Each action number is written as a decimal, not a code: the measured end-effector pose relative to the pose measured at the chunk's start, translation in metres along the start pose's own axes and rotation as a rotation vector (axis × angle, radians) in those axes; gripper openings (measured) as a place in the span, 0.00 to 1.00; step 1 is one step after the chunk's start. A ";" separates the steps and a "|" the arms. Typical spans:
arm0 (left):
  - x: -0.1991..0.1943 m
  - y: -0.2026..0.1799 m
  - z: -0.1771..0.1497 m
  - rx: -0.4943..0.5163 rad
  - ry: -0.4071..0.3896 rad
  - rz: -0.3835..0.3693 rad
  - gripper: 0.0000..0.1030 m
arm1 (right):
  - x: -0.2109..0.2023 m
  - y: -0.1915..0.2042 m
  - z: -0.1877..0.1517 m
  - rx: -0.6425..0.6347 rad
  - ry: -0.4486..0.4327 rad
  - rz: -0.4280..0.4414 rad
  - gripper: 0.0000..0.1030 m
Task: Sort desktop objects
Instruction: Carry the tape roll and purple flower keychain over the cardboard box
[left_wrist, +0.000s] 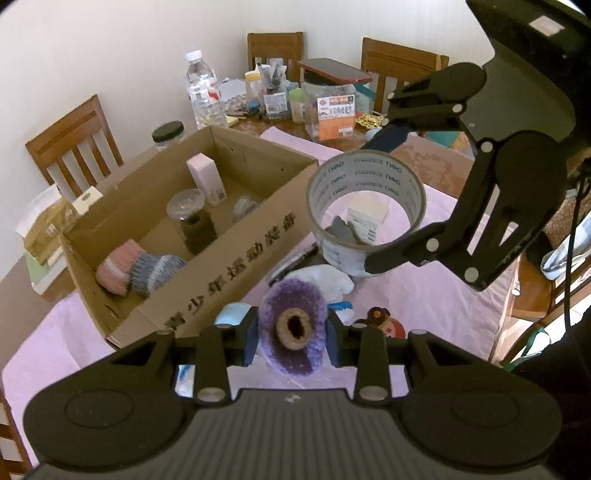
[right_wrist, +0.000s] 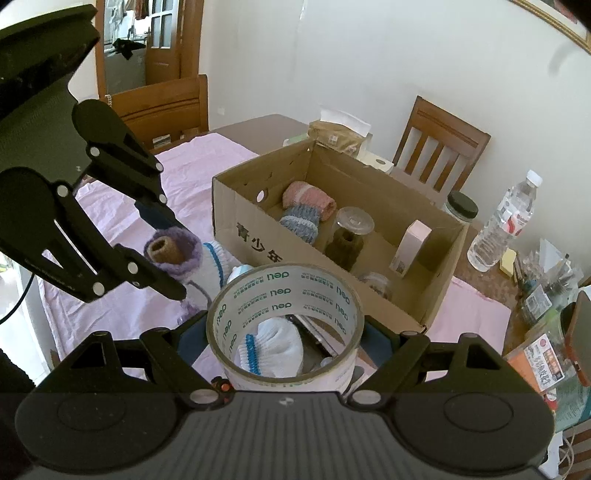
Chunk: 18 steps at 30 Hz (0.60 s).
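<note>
My left gripper (left_wrist: 291, 334) is shut on a purple knitted roll (left_wrist: 291, 295) with a brown core, held above the pink tablecloth. The right wrist view shows that left gripper (right_wrist: 166, 253) and the purple roll (right_wrist: 173, 251) at the left. My right gripper (right_wrist: 286, 343) is shut on a wide roll of clear tape (right_wrist: 284, 295), one finger on each side of it. In the left wrist view the tape roll (left_wrist: 369, 173) hangs in the right gripper (left_wrist: 382, 199), to the right of the cardboard box (left_wrist: 236, 236). The open box (right_wrist: 258, 236) holds knitted rolls, jars and a pink carton.
White gloves with blue trim (left_wrist: 325, 280) and a small toy figure (left_wrist: 384, 321) lie on the cloth below the grippers. A water bottle (left_wrist: 201, 92), jars, a phone (left_wrist: 332, 70) and small clutter crowd the table's far end. Wooden chairs (left_wrist: 74, 144) stand around the table.
</note>
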<state>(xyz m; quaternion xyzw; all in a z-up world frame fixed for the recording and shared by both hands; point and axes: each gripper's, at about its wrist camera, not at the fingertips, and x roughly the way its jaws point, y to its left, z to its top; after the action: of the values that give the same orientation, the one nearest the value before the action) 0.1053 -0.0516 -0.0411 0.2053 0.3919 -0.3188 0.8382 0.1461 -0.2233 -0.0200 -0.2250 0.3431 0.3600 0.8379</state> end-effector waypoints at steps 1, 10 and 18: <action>-0.002 0.001 0.001 0.000 -0.005 0.004 0.33 | 0.000 -0.002 0.001 0.003 -0.002 -0.002 0.86; -0.021 0.022 0.021 -0.018 -0.052 0.042 0.33 | 0.001 -0.018 0.017 0.015 -0.021 -0.005 0.86; -0.027 0.039 0.038 -0.016 -0.060 0.060 0.33 | 0.007 -0.031 0.031 0.018 -0.013 -0.001 0.86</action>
<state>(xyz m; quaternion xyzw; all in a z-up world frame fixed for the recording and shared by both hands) 0.1390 -0.0365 0.0066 0.2005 0.3627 -0.2961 0.8606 0.1861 -0.2209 -0.0005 -0.2152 0.3407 0.3580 0.8423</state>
